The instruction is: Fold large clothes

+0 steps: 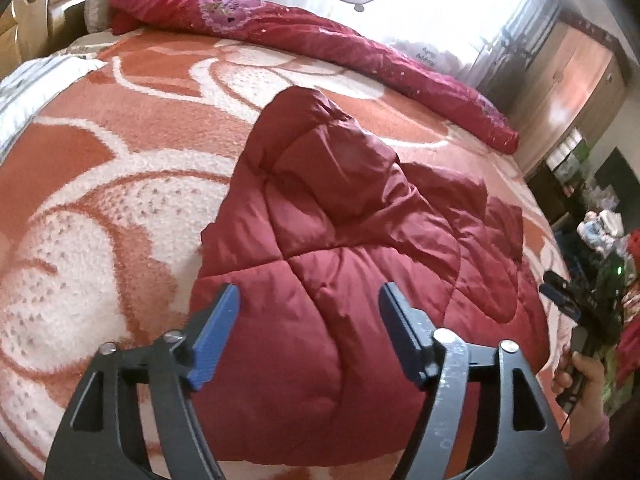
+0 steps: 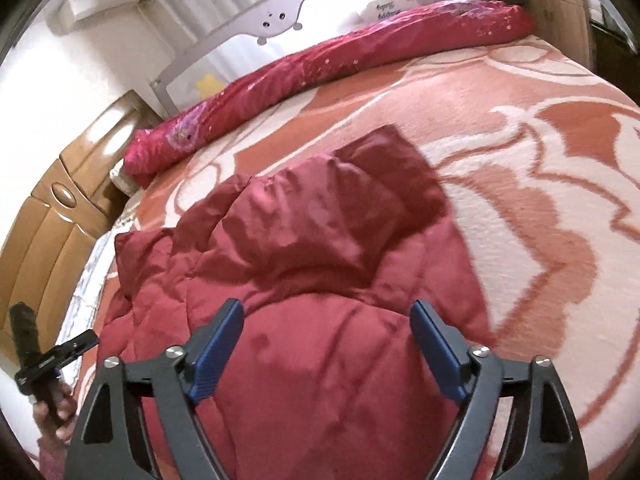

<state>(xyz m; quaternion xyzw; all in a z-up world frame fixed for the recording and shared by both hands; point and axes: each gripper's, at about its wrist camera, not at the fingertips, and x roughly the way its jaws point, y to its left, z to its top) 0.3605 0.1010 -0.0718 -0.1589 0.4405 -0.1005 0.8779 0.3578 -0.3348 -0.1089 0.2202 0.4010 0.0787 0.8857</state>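
A dark red quilted puffer jacket lies folded on the bed, its hood end pointing away from me. It also shows in the right wrist view. My left gripper is open and empty, held just above the jacket's near part. My right gripper is open and empty, also above the jacket's near part. In the left wrist view the right gripper shows at the right edge, beside the jacket. In the right wrist view the left gripper shows at the left edge, held in a hand.
The bed is covered by an orange and white flowered blanket. A rolled red patterned quilt lies along the far side by a bed rail. A wooden headboard is at one end, a wardrobe at the other.
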